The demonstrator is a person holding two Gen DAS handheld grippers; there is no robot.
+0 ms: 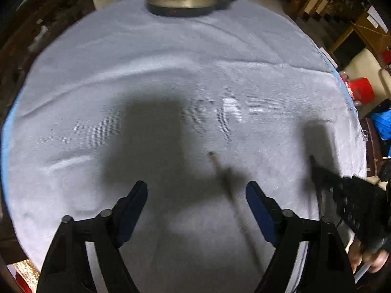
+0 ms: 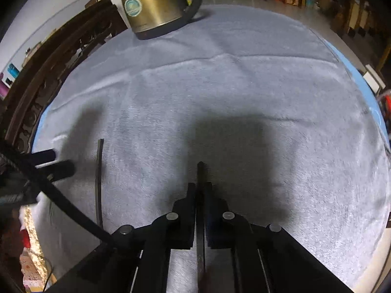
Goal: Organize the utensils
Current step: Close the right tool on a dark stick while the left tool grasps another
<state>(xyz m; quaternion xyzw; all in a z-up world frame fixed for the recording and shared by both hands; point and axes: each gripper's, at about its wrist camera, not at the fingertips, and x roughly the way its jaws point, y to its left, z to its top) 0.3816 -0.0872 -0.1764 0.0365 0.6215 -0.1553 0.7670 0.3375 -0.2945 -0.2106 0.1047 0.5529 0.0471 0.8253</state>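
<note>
Clamped between the right gripper (image 2: 200,188) fingers is a thin dark utensil (image 2: 200,171), its tip poking out just past the fingertips and its shaft running back between the two closed jaws toward the camera. Only the right wrist view shows this grip; what kind of utensil it is cannot be told from the slim stick-like part in sight. From the left wrist view the right gripper (image 1: 342,195) appears at the right edge as a dark blurred shape with the person's hand (image 1: 366,256) behind it.

Spread wide, the left gripper (image 1: 196,190) holds nothing, its blue-padded fingers (image 1: 256,202) hanging above the cloth. Between them, nearer the right finger, a second thin stick (image 1: 229,195) lies on the cloth, slanting from the lower right up toward the middle; it is blurred, and no finger touches it. The right wrist view shows this same stick (image 2: 99,183) as a dark curved line just beside the left gripper's fingers (image 2: 53,164) at the left edge.

Both grippers work over a pale grey cloth (image 1: 195,85) that covers the round table. At its far edge stands a brass-coloured kettle (image 2: 154,2) with a round label and a dark handle.
</note>
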